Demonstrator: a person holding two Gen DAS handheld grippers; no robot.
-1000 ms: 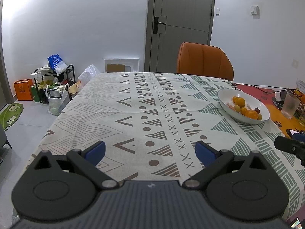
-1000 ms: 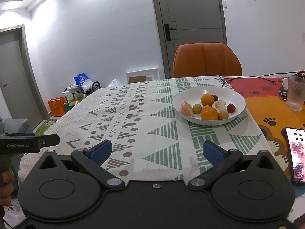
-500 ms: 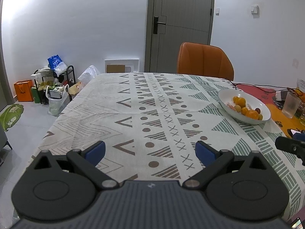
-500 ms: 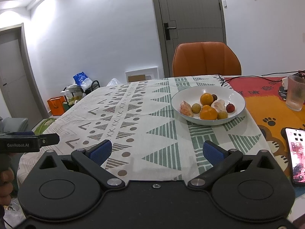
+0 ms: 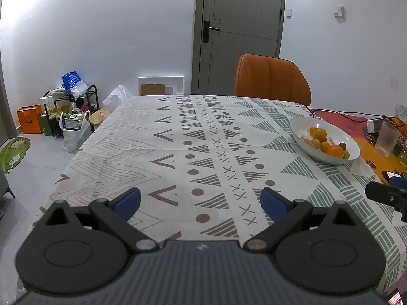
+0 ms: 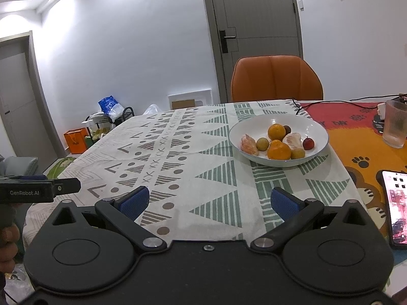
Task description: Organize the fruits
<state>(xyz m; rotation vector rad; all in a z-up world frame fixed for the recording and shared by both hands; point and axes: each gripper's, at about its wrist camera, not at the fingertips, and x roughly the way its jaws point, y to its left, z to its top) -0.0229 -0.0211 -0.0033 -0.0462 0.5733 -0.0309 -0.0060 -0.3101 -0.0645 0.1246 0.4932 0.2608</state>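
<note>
At the far left of the right wrist view, the left gripper point(image 6: 38, 190) juts in over the near left corner of the table, side-on there; its own camera shows its blue-padded fingers spread wide apart point(image 5: 201, 200) with nothing between them, hovering over the patterned tablecloth point(image 5: 178, 152). Just right of it, the right gripper point(image 6: 208, 200) hangs over the near edge of the same cloth, its two blue pads likewise wide apart and holding nothing. Further right and farther back, the white bowl point(image 6: 315, 127) sits on the cloth at its right edge, just beside the orange paw-print mat point(image 6: 356, 142). The fruits lie inside it: two oranges point(image 6: 279, 150), one behind the other, a peeled citrus piece point(image 6: 248, 143) at the left, small yellow-green fruits point(image 6: 262, 143) around the near orange, and a small red fruit point(image 6: 308, 143) at the right. An orange chair point(image 6: 276, 78) stands behind the far edge. To the right, a ribbed glass point(image 6: 395, 124) stands on the mat, and a lit phone point(image 6: 396, 206) lies near the right edge.
</note>
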